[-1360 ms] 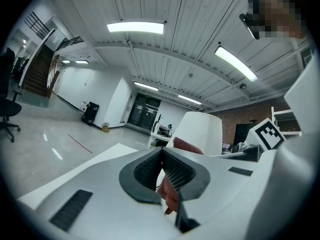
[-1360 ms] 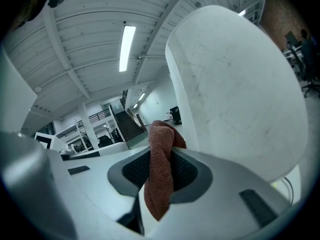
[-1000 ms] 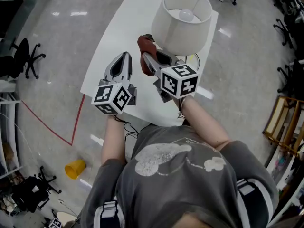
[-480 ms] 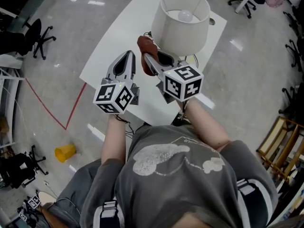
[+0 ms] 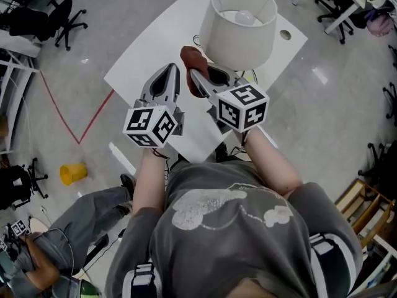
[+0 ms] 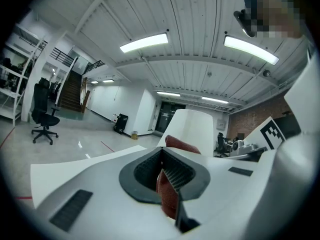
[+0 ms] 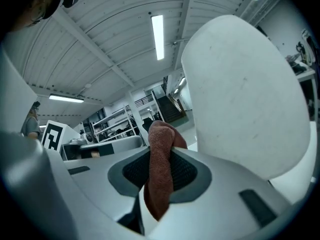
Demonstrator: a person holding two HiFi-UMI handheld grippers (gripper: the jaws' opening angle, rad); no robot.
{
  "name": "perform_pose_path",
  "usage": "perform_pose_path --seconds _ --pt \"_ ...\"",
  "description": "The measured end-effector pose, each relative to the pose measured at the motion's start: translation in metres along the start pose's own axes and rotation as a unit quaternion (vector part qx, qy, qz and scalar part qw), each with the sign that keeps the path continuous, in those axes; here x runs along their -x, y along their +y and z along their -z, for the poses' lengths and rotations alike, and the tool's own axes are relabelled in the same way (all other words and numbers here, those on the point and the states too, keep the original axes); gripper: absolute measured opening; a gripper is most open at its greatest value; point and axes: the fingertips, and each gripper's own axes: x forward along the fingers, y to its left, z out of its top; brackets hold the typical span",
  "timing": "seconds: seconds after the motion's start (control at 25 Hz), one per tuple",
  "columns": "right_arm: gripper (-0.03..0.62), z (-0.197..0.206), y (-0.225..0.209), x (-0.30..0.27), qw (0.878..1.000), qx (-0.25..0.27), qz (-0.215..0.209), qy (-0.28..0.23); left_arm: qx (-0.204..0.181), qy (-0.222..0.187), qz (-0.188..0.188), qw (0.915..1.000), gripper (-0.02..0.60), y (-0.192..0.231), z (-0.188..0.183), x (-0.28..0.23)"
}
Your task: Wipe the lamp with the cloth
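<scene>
Right gripper [image 7: 160,146]: jaws closed on the cloth [image 7: 159,179], a red-brown fold clamped at the tips, with a lump standing above them and a tail hanging below through the opening. In the head view this gripper [image 5: 191,73] carries the cloth [image 5: 192,58] just beside the near left wall of the lampshade [image 5: 239,39]. The right gripper view shows a strip of background between cloth and lampshade [image 7: 245,99], so the two are close but apart. Left gripper [image 6: 162,151]: jaws together at the tips. Red cloth shows through their opening and just above them, with the lampshade [image 6: 192,126] behind. The head view puts the left gripper [image 5: 172,68] close beside the cloth on its left. Whether the two touch cannot be determined. Both grippers point toward the lamp, each held in one of the person's hands, with the marker cubes at the near ends. The lamp stands at the far end of the white table [image 5: 155,36], nearer its right edge. Its shade is white and upright, the bulb [image 5: 243,17] is visible inside, and the base is hidden beneath the shade. A round hole [image 5: 285,35] sits in the tabletop near the right corner. On the floor to the left are a red line [image 5: 62,110], a yellow cup [image 5: 72,172] and an office chair [image 5: 65,18].
</scene>
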Motion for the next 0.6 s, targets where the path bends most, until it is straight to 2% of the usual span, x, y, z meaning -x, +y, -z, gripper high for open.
perform_pose_path --seconds 0.16,0.6 --pt "0.089 0.005 0.006 0.001 1.000 0.003 -0.019 0.005 -0.004 0.000 -0.014 0.9999 0.008 -0.003 0.005 0.009" --pt "0.089 0.021 0.014 -0.006 0.999 0.007 -0.034 0.025 0.008 0.002 -0.031 0.9995 0.008 0.008 0.015 0.024"
